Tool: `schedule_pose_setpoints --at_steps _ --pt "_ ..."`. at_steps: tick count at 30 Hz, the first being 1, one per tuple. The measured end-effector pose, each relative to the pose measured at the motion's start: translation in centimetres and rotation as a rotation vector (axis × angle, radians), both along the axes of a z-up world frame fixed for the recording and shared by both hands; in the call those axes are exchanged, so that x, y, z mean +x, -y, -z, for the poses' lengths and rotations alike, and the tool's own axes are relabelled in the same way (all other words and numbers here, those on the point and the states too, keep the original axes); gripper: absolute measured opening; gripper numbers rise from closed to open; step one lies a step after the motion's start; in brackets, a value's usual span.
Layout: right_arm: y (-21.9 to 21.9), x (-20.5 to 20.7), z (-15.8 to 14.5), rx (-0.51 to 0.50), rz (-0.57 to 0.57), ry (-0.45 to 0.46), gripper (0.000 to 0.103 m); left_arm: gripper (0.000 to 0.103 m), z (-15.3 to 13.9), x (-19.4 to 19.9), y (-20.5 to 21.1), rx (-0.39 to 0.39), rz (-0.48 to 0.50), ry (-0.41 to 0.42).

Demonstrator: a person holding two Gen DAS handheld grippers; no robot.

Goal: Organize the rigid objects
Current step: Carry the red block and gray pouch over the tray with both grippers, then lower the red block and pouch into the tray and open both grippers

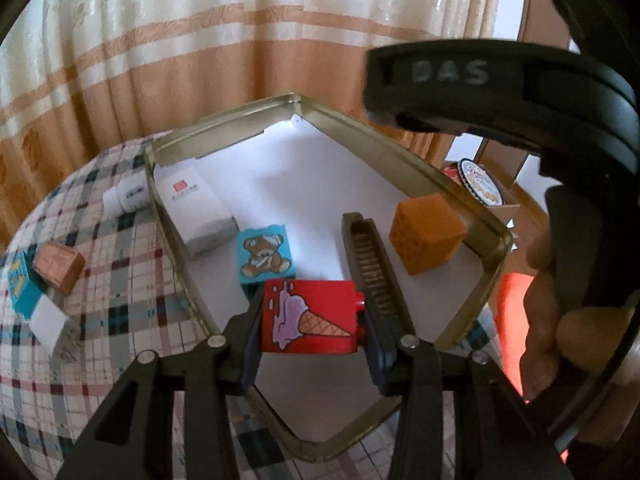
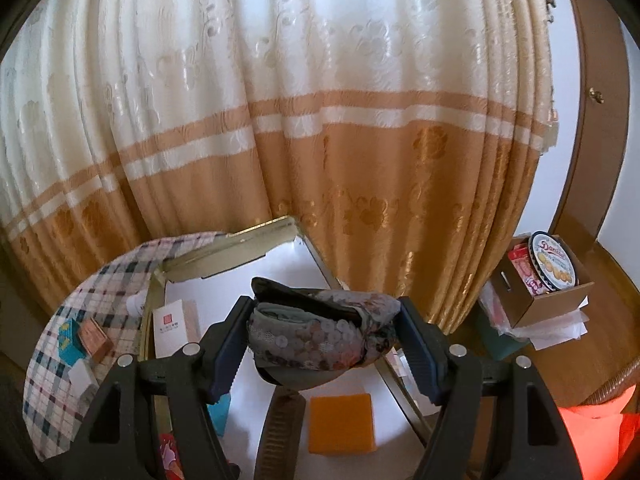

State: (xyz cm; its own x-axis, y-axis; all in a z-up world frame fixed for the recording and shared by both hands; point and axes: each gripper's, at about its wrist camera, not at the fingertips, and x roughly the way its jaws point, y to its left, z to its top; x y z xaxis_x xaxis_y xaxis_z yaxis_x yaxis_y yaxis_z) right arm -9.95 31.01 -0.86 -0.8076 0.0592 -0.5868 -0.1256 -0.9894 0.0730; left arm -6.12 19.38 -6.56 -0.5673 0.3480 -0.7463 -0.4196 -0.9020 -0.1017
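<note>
Blocks first: my left hand-held gripper (image 1: 312, 334) is clamped on the red block (image 1: 308, 316) over the near end of the tray (image 1: 172, 224). My right hand-held gripper (image 2: 320, 344) pinches a sequined pouch (image 2: 324, 332) above the tray, whose white floor holds the teddy block (image 1: 266, 254), orange cube (image 1: 426, 234), comb (image 1: 370, 264) and white box (image 1: 196, 208).

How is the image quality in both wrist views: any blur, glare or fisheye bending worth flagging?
Left wrist view: the red ice-cream block in the left gripper is sharp; the black DAS-marked part up close is blurred; the tin tray's rim bows from fisheye. Right wrist view: backlit curtain washes pale; the patterned pouch in the right gripper is soft but readable.
</note>
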Motion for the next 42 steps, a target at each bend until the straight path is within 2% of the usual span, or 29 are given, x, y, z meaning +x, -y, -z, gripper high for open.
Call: schedule_pose_setpoints --at_steps 3,8,11,18,23,24,25,26,28,30,32,35,39,42 --pt "0.2 -1.1 0.7 -0.008 -0.026 0.049 0.072 0.043 0.1 -0.4 -0.4 -0.011 0.001 0.006" --pt "0.6 -2.2 1.8 0.012 -0.032 0.098 0.072 0.043 0.5 -0.7 -0.9 -0.046 0.015 -0.031" --pt "0.5 -2.5 2.3 -0.009 -0.037 0.119 0.072 0.043 0.6 -0.9 -0.9 -0.035 0.017 -0.025" --pt "1.0 -3.2 2.9 -0.019 -0.067 0.149 0.073 0.043 0.9 -1.6 -1.2 -0.067 0.015 -0.033" --pt "0.4 -3.4 3.5 -0.103 -0.064 0.177 0.074 0.052 0.6 -1.8 -1.1 -0.050 0.025 -0.009" --pt "0.2 -3.3 3.4 -0.111 -0.057 0.175 0.074 0.059 0.4 -1.8 -1.0 -0.049 0.021 -0.012" --pt "0.1 -3.1 3.3 -0.119 -0.054 0.167 0.074 0.070 0.1 -1.7 -0.7 -0.045 0.007 -0.023" --pt "-0.1 -2.7 3.0 -0.124 -0.049 0.152 0.074 0.075 -0.3 -1.5 -0.3 -0.035 -0.009 -0.040" --pt "-0.3 -2.0 2.4 -0.132 -0.036 0.122 0.078 0.094 -1.1 -1.3 0.6 -0.009 -0.048 -0.078" --pt "-0.5 -1.1 1.7 -0.145 -0.011 0.078 0.084 0.103 -1.7 -1.2 1.6 0.013 -0.088 -0.092" --pt "-0.7 0.1 1.1 -0.161 0.020 0.016 0.086 0.103 -2.0 -1.4 2.3 0.065 -0.085 -0.065" --pt "-0.7 1.0 0.6 -0.200 0.032 -0.017 0.087 0.103 -2.4 -1.1 3.4 0.091 -0.100 -0.044" --pt "-0.1 3.1 0.4 -0.272 0.064 -0.089 0.087 0.103 -3.1 -0.2 4.9 0.055 -0.143 -0.110" --pt "1.4 4.5 0.4 -0.254 0.075 -0.124 0.087 0.103 -3.2 0.1 7.1 0.030 -0.180 -0.144"
